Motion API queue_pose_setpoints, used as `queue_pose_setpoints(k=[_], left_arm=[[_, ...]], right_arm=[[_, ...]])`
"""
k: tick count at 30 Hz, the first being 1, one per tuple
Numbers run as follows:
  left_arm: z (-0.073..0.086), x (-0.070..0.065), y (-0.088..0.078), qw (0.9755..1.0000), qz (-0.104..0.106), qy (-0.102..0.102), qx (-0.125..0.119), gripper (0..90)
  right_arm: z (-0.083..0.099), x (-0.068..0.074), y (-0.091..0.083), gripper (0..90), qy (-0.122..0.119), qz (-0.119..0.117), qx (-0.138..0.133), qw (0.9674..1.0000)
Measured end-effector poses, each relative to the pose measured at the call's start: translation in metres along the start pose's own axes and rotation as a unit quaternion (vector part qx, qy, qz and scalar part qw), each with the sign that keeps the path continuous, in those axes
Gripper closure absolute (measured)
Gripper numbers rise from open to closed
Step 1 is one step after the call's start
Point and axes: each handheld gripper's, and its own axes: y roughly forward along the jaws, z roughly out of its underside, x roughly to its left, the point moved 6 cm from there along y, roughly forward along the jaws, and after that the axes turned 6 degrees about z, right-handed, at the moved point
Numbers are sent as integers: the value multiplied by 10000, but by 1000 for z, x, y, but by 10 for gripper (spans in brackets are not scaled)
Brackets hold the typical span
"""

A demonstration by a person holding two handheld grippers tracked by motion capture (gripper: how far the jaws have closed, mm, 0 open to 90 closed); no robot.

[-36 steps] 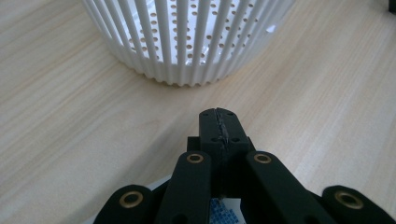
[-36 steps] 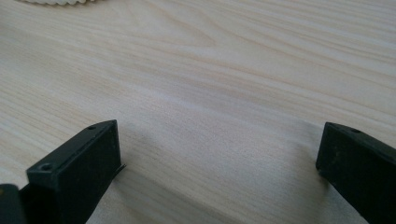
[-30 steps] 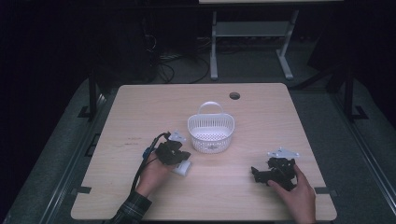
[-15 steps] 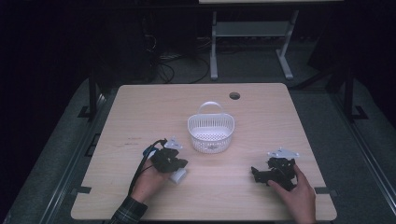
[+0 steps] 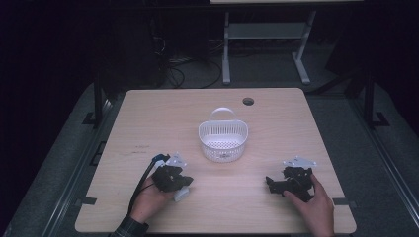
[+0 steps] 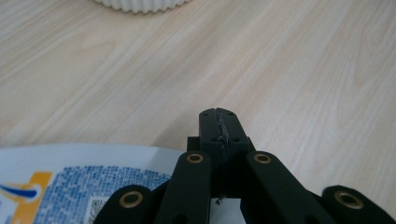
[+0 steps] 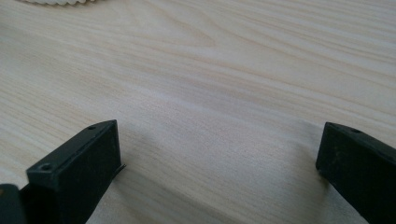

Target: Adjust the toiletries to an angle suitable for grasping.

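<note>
My left gripper (image 5: 182, 178) lies low on the wooden table (image 5: 276, 123) near its front left, held in a hand. In the left gripper view its jaws (image 6: 218, 117) meet tip to tip, shut. A white packet with blue and orange print (image 6: 70, 186) lies under and beside them; it appears as a white thing (image 5: 182, 193) in the high view. Whether the jaws pinch it I cannot tell. My right gripper (image 5: 271, 183) rests at the front right, jaws (image 7: 219, 144) wide open over bare wood. A white slotted basket (image 5: 223, 139) stands mid-table between them.
The basket's rim edges the top of the left gripper view (image 6: 140, 3) and the right gripper view (image 7: 56, 1). A round cable hole (image 5: 248, 101) sits near the table's far edge. Dark floor, cables and a metal stand lie beyond.
My left hand has drawn its gripper away from the basket toward the table's near edge, and the white packet has come along with it. The right hand has kept still.
</note>
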Motion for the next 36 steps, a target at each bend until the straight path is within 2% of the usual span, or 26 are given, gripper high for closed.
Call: queue_pose_setpoints(k=[5, 18, 20, 21, 25, 26, 29, 32, 33, 34, 36], left_arm=[[9, -2, -6, 10000, -13, -17, -5, 900], [41, -9, -23, 9997, -110, -214, 68, 900], [43, -10, -25, 9997, -105, -218, 41, 900], [42, -10, -27, 9997, -31, -224, -3, 899], [37, -11, -33, 9997, -36, -200, -121, 900], [35, -8, -39, 9995, -71, -208, -222, 900], [34, -3, -46, 9991, -156, -247, -297, 900], [35, 8, -58, 9978, -325, -368, -449, 899], [37, 17, -67, 9963, -454, -447, -571, 900], [37, 17, -67, 9963, -454, -447, -571, 899], [40, 30, -80, 9941, -626, -550, -696, 899]], right_arm=[[0, 0, 0, 0, 1, -1, 1, 10000], [0, 0, 0, 0, 8, -1, -1, 10000], [0, 0, 0, 0, 16, -1, 2, 10000], [0, 0, 0, 0, 16, 0, 2, 10000], [0, 0, 0, 0, 17, -1, 3, 10000], [0, 0, 0, 0, 10, -1, -1, 10000], [0, 0, 0, 0, 8, -1, -1, 10000], [0, 0, 0, 0, 8, 0, -1, 10000], [0, 0, 0, 0, 5, 0, -2, 10000], [0, 0, 0, 0, 5, 0, -2, 10000], [0, 0, 0, 0, 2, -1, 1, 10000]])
